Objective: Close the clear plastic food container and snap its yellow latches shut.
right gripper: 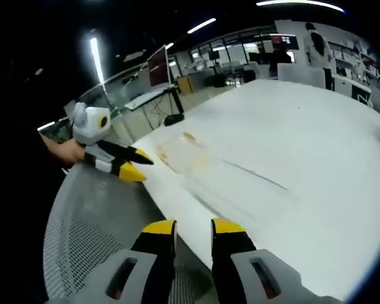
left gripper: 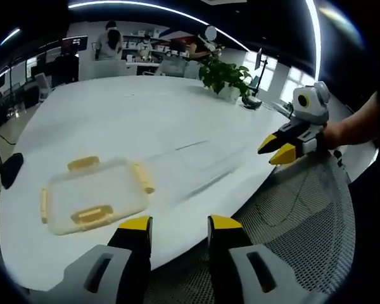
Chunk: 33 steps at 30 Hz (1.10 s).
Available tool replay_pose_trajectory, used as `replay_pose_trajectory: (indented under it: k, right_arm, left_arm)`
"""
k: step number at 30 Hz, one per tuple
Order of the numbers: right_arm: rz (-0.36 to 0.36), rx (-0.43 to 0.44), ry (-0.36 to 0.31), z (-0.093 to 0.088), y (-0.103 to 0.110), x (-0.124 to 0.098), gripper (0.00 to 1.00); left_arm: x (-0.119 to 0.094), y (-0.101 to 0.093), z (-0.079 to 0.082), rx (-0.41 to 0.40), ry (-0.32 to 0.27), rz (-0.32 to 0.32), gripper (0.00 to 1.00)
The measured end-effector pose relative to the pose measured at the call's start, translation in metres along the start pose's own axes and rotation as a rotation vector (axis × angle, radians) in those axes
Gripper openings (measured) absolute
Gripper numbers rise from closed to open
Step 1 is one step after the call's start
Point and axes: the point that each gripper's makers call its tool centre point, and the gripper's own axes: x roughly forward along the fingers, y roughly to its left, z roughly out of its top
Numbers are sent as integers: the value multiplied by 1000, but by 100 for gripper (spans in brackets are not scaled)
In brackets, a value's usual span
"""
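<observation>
Your left gripper (left gripper: 176,223), grey with yellow-tipped jaws, rises from the bottom centre of the left gripper view with its jaws standing apart and nothing between them, poised over the near edge of a large white oval table (left gripper: 177,133). The clear plastic food container (left gripper: 94,195), shallow and rectangular with rounded corners, lies flat on that table in the lower left of the frame, just beyond your left jaw tip. Its yellow latches (left gripper: 143,178) stick out from all four sides, one at each edge. At the right of the same view your right gripper (left gripper: 277,149) reaches in from the frame edge, held by your hand (left gripper: 342,132), its yellow tips hovering off the table's rim above a grey mesh chair back (left gripper: 304,209). A green potted plant (left gripper: 225,77) stands at the table's far side, upper centre-right.

In the right gripper view, your right gripper (right gripper: 193,229) comes up at bottom centre, jaws parted and empty, over the table's edge. The container (right gripper: 185,152) shows blurred and faint left of centre, and your left gripper (right gripper: 136,166) sits close beside it at the left, its jaws parted too
</observation>
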Motion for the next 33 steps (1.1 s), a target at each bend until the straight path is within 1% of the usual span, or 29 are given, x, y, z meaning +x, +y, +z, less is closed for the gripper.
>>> replay_pose_trajectory:
  k: [2, 5, 7, 8, 9, 10, 11, 13, 16, 19, 23, 27, 30, 33]
  right_arm:
    - [-1, -15, -7, 6, 3, 0, 20]
    - [10, -6, -30, 13, 13, 6, 21]
    - [21, -12, -44, 18, 22, 11, 23]
    - [25, -14, -55, 21, 27, 13, 25]
    - [18, -25, -78, 28, 30, 15, 30]
    - [19, -24, -88, 31, 33, 16, 34]
    - [26, -27, -100, 35, 36, 17, 35]
    - [24, -38, -102, 41, 40, 19, 31]
    - [38, -35, -121, 50, 46, 22, 31]
    - [49, -34, -127, 54, 50, 28, 31]
    - [53, -35, -129, 60, 54, 34, 31]
    - [50, -35, -117, 62, 54, 39, 31]
    - [45, -39, -108, 62, 55, 43, 30]
    - [58, -50, -102, 65, 60, 49, 30]
  left_arm:
    - [-3, 0, 5, -22, -21, -7, 35]
    - [-5, 1, 7, -22, -23, -13, 36]
    - [-5, 1, 7, -28, -20, -26, 40]
    - [-5, 0, 7, -32, -17, -28, 43]
    - [-6, -1, 9, -27, -27, -35, 46]
    - [-7, -1, 11, -15, -38, -38, 46]
    - [-10, -2, 13, -7, -43, -37, 46]
    - [-12, -3, 16, -9, -42, -43, 46]
    - [-14, -3, 20, -18, -54, -55, 46]
    - [-18, -1, 23, -38, -67, -69, 46]
    - [-23, 4, 21, -43, -57, -84, 45]
    - [-26, 14, 19, -55, -55, -86, 45]
    - [-28, 19, 16, -62, -51, -82, 44]
    - [-30, 25, 14, -54, -43, -73, 44]
